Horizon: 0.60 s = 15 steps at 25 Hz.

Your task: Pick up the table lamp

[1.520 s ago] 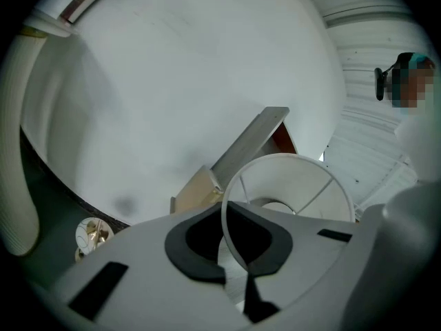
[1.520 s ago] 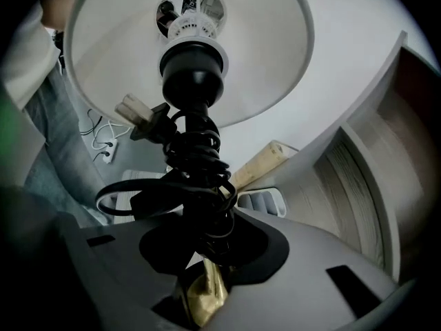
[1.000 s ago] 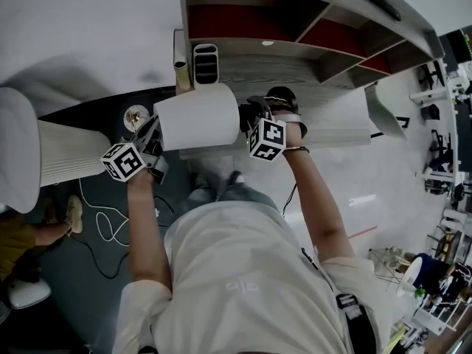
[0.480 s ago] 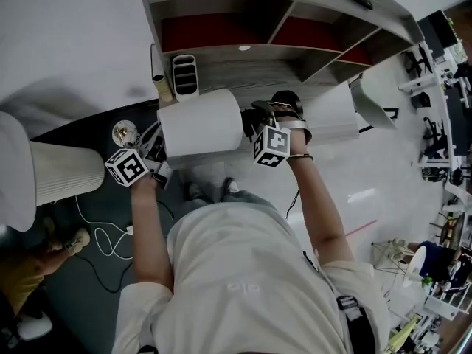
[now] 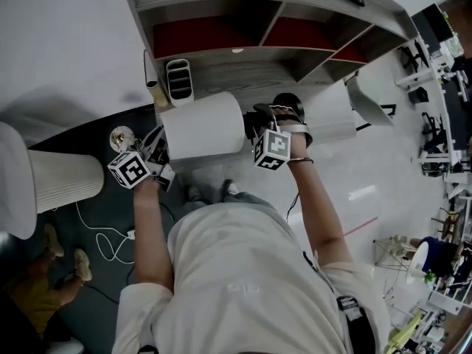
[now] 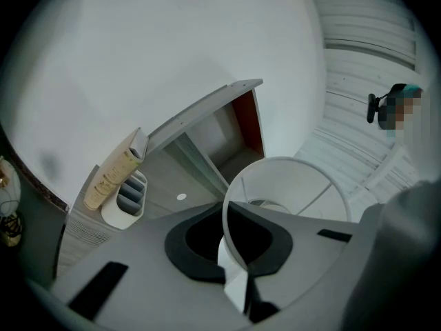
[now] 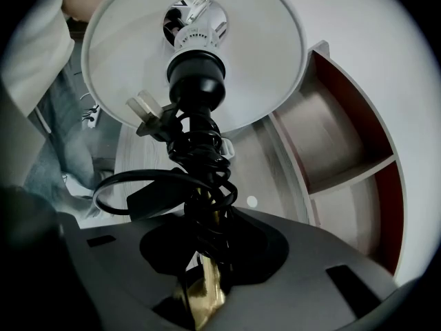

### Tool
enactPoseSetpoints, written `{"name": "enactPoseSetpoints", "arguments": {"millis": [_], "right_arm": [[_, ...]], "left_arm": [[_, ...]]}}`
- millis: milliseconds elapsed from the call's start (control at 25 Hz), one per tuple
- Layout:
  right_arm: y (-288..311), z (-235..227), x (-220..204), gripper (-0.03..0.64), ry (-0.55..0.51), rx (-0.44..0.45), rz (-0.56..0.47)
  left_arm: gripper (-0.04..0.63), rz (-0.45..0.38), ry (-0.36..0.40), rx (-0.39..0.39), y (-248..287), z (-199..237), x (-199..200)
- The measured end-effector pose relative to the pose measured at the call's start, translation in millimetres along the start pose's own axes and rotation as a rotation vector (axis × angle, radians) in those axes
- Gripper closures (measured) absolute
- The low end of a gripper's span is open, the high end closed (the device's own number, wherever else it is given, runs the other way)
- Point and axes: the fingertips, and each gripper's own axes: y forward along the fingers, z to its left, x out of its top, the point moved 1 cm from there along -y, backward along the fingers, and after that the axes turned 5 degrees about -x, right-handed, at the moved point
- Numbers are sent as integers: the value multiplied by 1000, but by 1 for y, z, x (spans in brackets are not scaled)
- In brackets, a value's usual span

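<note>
The table lamp is held sideways before the shelf. At nine o'clock its shade is pinched at the rim by the left gripper. At three o'clock the cord-wrapped brass stem is grasped by the right gripper.

Readable words or numbers: none in any view.
Left marker cube, black-and-white, on the left gripper: square code patterns only, no letters or digits.
Right marker cube, black-and-white, on the right gripper: the same kind of square code patterns.
Pale T-shirt, upper back: a faint small mark, too dim to read.
Beige flat tube, leaning by the white ribbed holder: dark print along its length, too small to read.
</note>
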Motion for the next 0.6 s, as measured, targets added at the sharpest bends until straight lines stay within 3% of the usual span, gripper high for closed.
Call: {"name": "enactPoseSetpoints", "arguments": {"millis": [600], "right_arm": [[2,3,1,485,27,-3,-22]], "left_arm": [[575,4,-6,13,-1,2,0]]}}
